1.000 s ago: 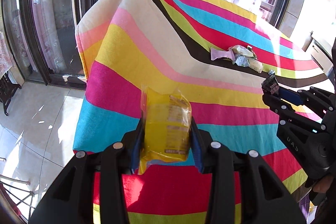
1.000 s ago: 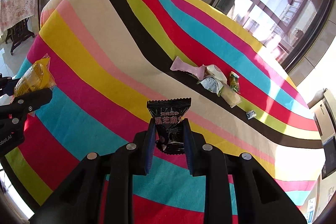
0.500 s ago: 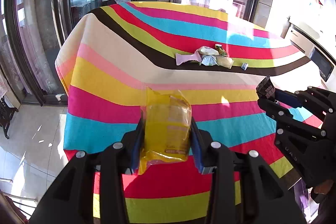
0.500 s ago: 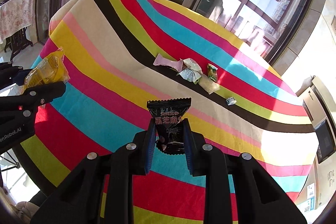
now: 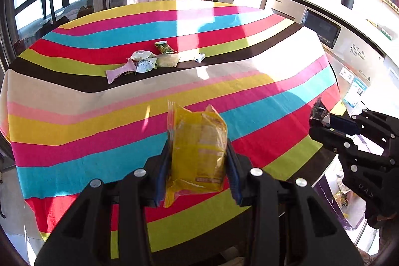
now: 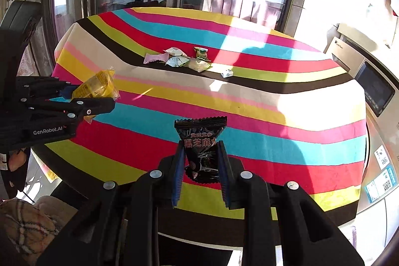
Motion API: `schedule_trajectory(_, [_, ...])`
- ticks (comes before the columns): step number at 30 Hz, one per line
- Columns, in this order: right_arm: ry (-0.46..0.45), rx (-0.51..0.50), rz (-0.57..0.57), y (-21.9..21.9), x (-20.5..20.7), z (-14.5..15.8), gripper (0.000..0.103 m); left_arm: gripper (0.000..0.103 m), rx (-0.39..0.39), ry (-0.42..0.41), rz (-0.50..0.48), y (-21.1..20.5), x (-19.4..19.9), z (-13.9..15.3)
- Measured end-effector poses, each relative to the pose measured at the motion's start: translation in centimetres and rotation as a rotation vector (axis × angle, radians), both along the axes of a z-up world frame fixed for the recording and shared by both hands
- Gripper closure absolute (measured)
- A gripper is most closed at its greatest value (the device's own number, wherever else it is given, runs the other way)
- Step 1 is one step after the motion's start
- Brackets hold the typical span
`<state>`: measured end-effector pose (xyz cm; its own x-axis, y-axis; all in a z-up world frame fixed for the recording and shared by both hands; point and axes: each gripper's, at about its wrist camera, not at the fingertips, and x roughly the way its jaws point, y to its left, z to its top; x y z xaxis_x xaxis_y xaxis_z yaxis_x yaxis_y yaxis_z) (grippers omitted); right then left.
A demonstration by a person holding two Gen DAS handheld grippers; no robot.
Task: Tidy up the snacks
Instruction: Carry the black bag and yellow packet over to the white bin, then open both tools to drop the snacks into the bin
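Both hands have swung round the striped table [image 5: 74, 121]. Left gripper [image 5: 198, 156] clamps yellow pack [image 5: 197, 148]; right gripper [image 6: 200, 161] clamps black pack [image 6: 200, 141]. Snack pile [image 5: 149, 60] ahead, probable drop point.

A yellow packet [image 5: 197, 153] is clamped upright between two blue pads, its crimped top edge raised above the striped cloth [image 5: 74, 121]. A black packet [image 6: 201, 141] with red characters is clamped upright likewise, its serrated top edge uppermost. A cluster of small snacks is located far across the cloth: a pink wrapper [image 5: 119, 71], two white-green wrappers [image 5: 143, 61], a pale packet [image 5: 168, 60], a green packet [image 5: 164, 47]. A small white sweet [image 5: 199, 57] lies just beside the cluster.
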<state>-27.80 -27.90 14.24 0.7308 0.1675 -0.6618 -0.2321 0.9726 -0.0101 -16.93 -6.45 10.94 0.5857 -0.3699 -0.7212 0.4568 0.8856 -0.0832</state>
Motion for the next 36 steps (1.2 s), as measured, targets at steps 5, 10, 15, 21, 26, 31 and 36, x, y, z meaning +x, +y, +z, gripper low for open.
schedule_trajectory(5, [0.026,0.035,-0.091,-4.7,-3.9,-1.7,0.077,0.063,0.036,0.012,-0.129,-4.8,-1.5,-0.1])
schedule_trajectory(10, [0.071,0.113,-0.203,-9.3,-7.0,-3.7,0.077,0.063,0.111,-0.006,-0.254,-10.2,-3.6,-0.5])
schedule_trajectory(15, [0.111,0.124,-0.286,-12.7,-9.4,-5.5,0.077,0.062,0.172,-0.037,-0.406,-15.5,-6.6,-0.6])
schedule_trajectory(21, [0.195,0.181,-0.456,-17.9,-14.0,-9.3,0.077,0.062,0.209,0.014,-0.649,-23.6,-10.4,-2.8])
schedule_trajectory(26, [0.287,0.175,-0.583,-21.1,-17.0,-12.0,0.074,0.06,0.165,0.091,-0.816,-28.2,-13.3,-5.1])
schedule_trajectory(31, [0.35,0.09,-0.716,-22.9,-17.5,-13.0,0.02,0.01,0.053,0.145,-0.841,-28.4,-13.0,-5.4])
schedule_trajectory(36, [0.302,0.101,-0.62,-20.5,-14.5,-11.5,0.021,0.002,0.133,-0.019,-0.615,-23.2,-7.4,-5.3])
